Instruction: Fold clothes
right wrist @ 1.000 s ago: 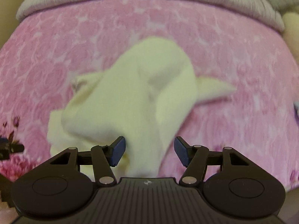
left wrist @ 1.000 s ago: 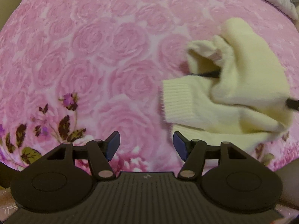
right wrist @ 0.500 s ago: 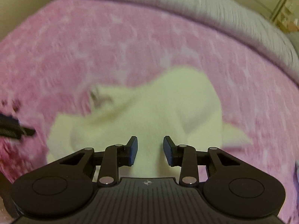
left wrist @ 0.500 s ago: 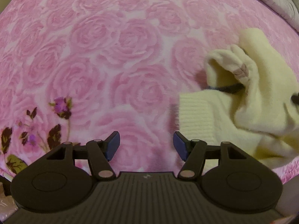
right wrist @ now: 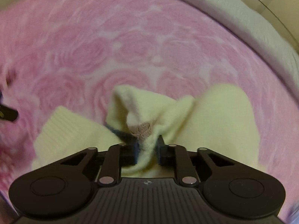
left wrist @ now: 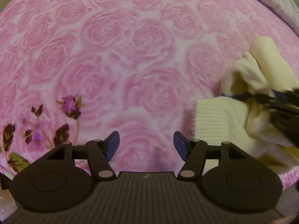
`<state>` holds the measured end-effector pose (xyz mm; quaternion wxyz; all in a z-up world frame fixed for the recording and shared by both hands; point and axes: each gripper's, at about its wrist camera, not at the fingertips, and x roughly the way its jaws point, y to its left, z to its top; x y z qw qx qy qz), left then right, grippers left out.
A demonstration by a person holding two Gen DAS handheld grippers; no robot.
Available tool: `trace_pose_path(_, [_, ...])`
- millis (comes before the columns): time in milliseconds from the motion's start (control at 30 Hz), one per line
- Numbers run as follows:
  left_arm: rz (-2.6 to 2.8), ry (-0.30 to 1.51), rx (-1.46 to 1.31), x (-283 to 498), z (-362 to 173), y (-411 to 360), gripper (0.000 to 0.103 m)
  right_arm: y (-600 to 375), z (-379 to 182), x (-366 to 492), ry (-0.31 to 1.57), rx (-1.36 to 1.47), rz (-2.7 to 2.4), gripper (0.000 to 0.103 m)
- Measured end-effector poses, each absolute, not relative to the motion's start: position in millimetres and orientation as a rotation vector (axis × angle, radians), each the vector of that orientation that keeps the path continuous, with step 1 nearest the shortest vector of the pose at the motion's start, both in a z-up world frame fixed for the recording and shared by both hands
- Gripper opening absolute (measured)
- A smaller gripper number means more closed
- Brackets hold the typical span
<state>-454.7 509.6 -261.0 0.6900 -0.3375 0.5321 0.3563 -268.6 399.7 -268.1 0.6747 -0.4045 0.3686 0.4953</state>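
Note:
A pale yellow knit sweater [right wrist: 220, 115] lies crumpled on the pink rose blanket [right wrist: 112, 46]. My right gripper [right wrist: 148, 145] is closing its jaws, and a fold of the sweater near the neck label [right wrist: 142, 128] is pinched between the blue pads. In the left wrist view the sweater [left wrist: 211, 119] sits at the right, ribbed hem towards me, with the right gripper [left wrist: 280, 100] blurred on top of it. My left gripper [left wrist: 145, 143] hangs open over bare blanket just left of the hem, nothing between its fingers.
The pink blanket [left wrist: 121, 56] spreads to the left and far side of the sweater. A purple flower print [left wrist: 69, 104] marks its near left part. A pale quilted cover [right wrist: 252, 24] borders the blanket's far right edge.
The right gripper dropped onto the sweater and its jaws came together on a fold by the collar. The left gripper drifted left of the sweater early on and stayed open.

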Motion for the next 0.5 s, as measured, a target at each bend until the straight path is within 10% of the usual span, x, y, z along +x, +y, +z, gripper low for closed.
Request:
trace_pose_path(333, [0.665,1.193,-0.684,-399,-261,477,0.06,180,-223,-157,1.105,-0.54,0.527,0.013])
trace_pose_path(500, [0.587,1.223,-0.623,-368,-263,448,0.06,144,-227,-166,1.036,-0.644,0.474,0.052])
